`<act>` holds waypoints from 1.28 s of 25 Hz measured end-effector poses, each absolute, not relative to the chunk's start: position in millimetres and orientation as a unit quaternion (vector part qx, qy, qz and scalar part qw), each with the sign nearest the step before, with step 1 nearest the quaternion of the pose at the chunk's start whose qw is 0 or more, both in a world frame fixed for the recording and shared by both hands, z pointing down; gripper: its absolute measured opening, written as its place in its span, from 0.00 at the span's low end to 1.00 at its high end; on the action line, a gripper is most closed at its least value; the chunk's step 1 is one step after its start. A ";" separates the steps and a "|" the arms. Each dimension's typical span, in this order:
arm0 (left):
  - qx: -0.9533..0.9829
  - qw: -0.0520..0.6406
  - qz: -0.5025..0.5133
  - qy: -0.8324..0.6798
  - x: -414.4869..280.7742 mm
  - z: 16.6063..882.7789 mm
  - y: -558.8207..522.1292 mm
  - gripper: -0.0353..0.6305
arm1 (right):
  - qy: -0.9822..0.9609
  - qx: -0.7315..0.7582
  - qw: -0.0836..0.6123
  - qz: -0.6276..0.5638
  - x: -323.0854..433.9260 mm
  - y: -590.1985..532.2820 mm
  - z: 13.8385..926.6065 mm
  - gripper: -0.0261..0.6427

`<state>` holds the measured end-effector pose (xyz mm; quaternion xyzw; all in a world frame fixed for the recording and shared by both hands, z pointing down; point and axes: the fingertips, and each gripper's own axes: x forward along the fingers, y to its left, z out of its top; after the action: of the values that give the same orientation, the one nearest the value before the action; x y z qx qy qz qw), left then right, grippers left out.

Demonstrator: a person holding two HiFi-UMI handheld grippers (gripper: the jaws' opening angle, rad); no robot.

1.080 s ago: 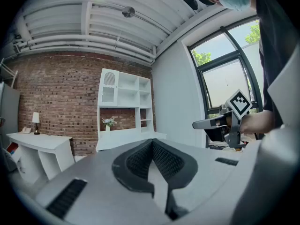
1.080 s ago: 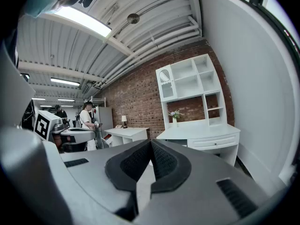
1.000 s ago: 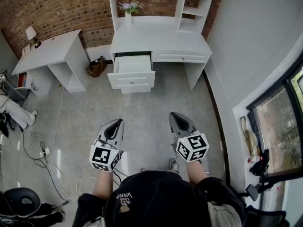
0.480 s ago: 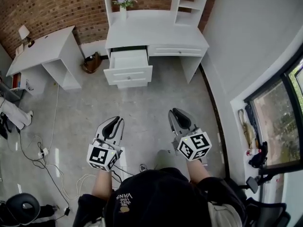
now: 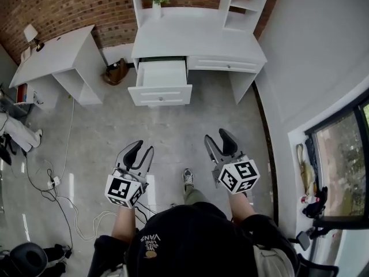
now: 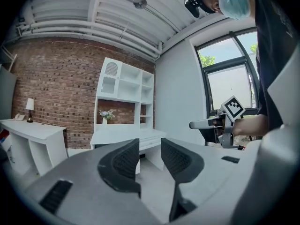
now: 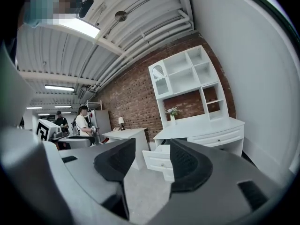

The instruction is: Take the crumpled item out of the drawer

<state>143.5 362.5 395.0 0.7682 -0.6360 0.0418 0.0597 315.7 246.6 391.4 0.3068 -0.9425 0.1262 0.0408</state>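
The left gripper [image 5: 140, 151] and right gripper [image 5: 219, 138], low in frame, hold nothing; their jaws have just been opening wide. At upper centre the counter's [image 5: 196, 39] drawer [image 5: 160, 83] stands open, and the crumpled item inside cannot be made out.

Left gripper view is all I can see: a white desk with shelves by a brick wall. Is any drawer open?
Observer: Yes. The head view shows the desk's left-hand drawer pulled out.
Operator: Anything crumpled in it?
Observer: From above, the part of its inside that shows looks plain white; I can't make out anything in it.
Operator: Is the other gripper holding something?
Observer: No. In the right gripper view, the right gripper's jaws stand apart, having just been opening, with nothing between them.
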 end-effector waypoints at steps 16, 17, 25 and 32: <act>0.734 0.079 0.041 -0.673 99.9 402.3 194.5 0.29 | -0.956 0.252 0.071 0.136 263.4 69.0 406.6 0.36; 0.731 0.082 0.041 -0.676 95.8 403.6 189.3 0.29 | -0.956 0.248 0.073 0.137 258.0 62.0 407.0 0.36; 0.727 0.092 0.042 -0.680 48.5 416.3 146.4 0.29 | -0.956 0.236 0.087 0.147 203.6 19.1 424.2 0.36; 0.760 0.087 0.048 -0.642 -17.1 422.8 88.2 0.29 | -0.947 0.266 0.105 0.147 134.0 -27.3 439.2 0.36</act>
<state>-17.1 88.2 422.8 0.7603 -0.6420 0.0476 0.0867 134.0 -27.3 439.2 0.2659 -0.9469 0.1467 0.1052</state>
